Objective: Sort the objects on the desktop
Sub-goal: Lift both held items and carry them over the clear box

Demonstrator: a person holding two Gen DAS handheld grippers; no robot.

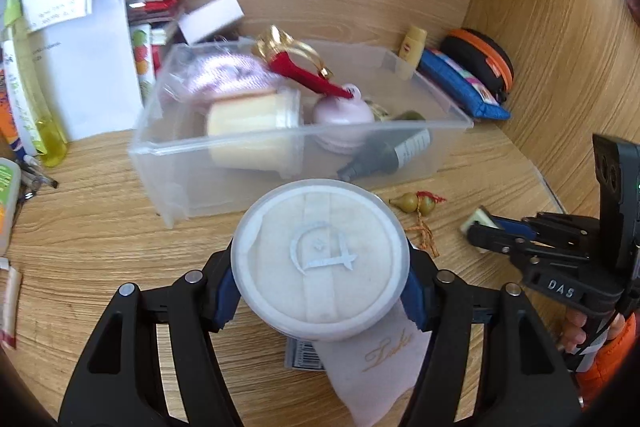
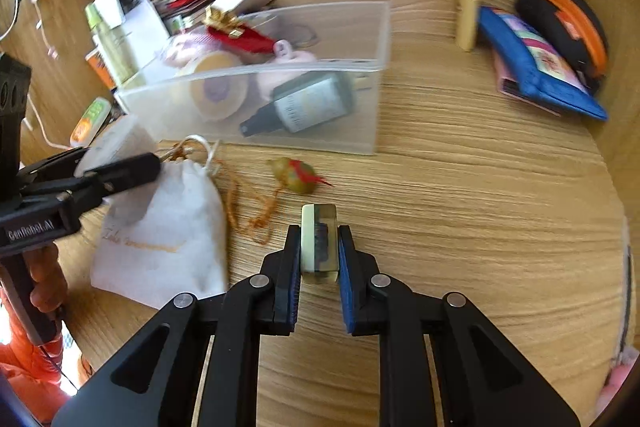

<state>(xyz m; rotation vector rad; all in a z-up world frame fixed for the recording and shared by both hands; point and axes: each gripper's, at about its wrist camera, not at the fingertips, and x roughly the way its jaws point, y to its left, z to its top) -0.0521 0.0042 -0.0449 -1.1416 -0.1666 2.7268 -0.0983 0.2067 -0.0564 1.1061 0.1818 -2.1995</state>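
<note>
Powder jar (image 1: pixel 322 261), round, white lid up, clamped by rim in my left gripper (image 1: pixel 320 291), raised near clear bin (image 1: pixel 420 131) for drop-in. Small block (image 2: pixel 319 241) pinched upright in my right gripper (image 2: pixel 319 259), above counter (image 2: pixel 480 207), likely bin-bound too. White pouch (image 2: pixel 168 231) and gourd charm (image 2: pixel 298 173) lie on counter near bin, unsorted. Bin holds bottle (image 2: pixel 308 103), jars: drop into free right end.

Your round white powder jar (image 1: pixel 320 259), lid up with a puff showing under the clear top, sits raised above the white drawstring pouch (image 2: pixel 160 235) lying flat on the desk. The small clear resin block (image 2: pixel 319 241) stands on edge. The clear plastic bin (image 1: pixel 400 147) behind them holds a dark bottle (image 2: pixel 308 103), a cream jar (image 1: pixel 252 131) on its side and a pink case (image 1: pixel 340 115). The gourd charm (image 2: pixel 296 173) lies just before the bin.
</note>
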